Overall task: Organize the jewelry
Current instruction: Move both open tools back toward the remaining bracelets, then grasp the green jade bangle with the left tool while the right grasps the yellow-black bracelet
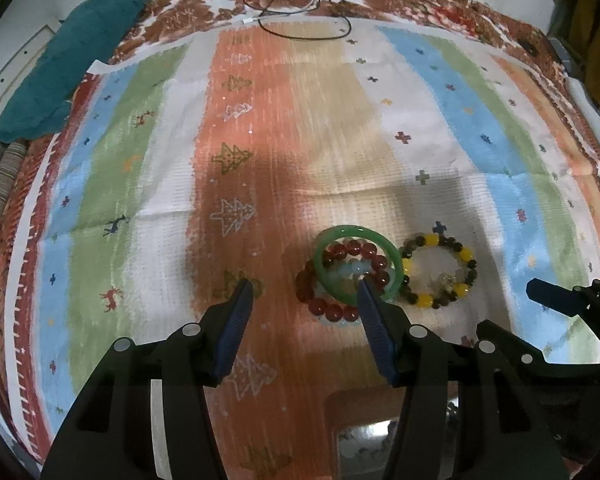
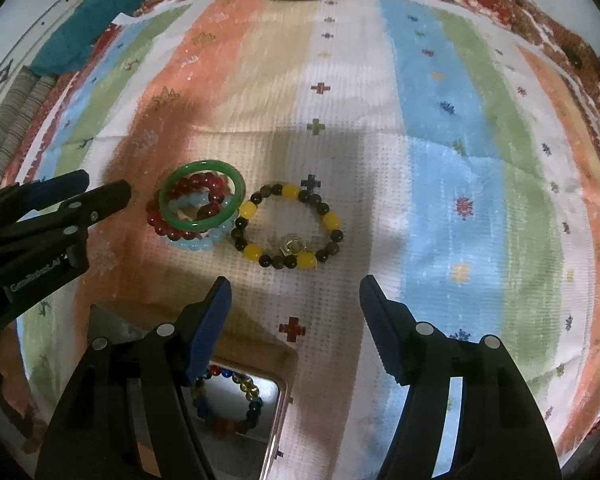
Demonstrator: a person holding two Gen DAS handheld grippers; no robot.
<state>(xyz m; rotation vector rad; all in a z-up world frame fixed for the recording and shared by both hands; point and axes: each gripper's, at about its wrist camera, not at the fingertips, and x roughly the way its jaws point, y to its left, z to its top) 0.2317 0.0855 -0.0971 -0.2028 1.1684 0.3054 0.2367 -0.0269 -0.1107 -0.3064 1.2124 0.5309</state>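
A striped cloth (image 1: 340, 152) with small crosses, trees and deer covers the surface, and the jewelry lies near its middle, toward the near edge. A green bangle (image 1: 358, 236) rests tilted on top of a red bead bracelet (image 1: 324, 306), with a pale blue bead bracelet (image 2: 198, 245) under both; the three overlap in one small pile. Just beside the pile, toward the right edge, lies a yellow and dark bead bracelet (image 1: 440, 270) with a small metal charm (image 2: 291, 245) on its near side, almost touching the bangle.

The left gripper (image 1: 305, 285) points steeply down with its jaws moderately wide and nothing pinched between them; in its own view its right finger overlaps the near rim of the bangle, though whether it touches cannot be told. The right gripper (image 2: 294, 282) hangs just short of the yellow bracelet, its jaws spread wide and empty, opening only slightly now.

Only the right wrist view shows clearly the open box (image 2: 280, 390) at the near edge of the cloth (a multicoloured bead bracelet (image 2: 230, 400) lies inside it), while the left wrist view gives only a dim, blurred corner of the box between the fingers. The pale blue bracelet's near arc is also plain only from the right. The left wrist view alone shows more of the far edge: a thin black cord (image 1: 300, 30) looped there, and a teal cloth (image 1: 72, 64) at the far left corner.
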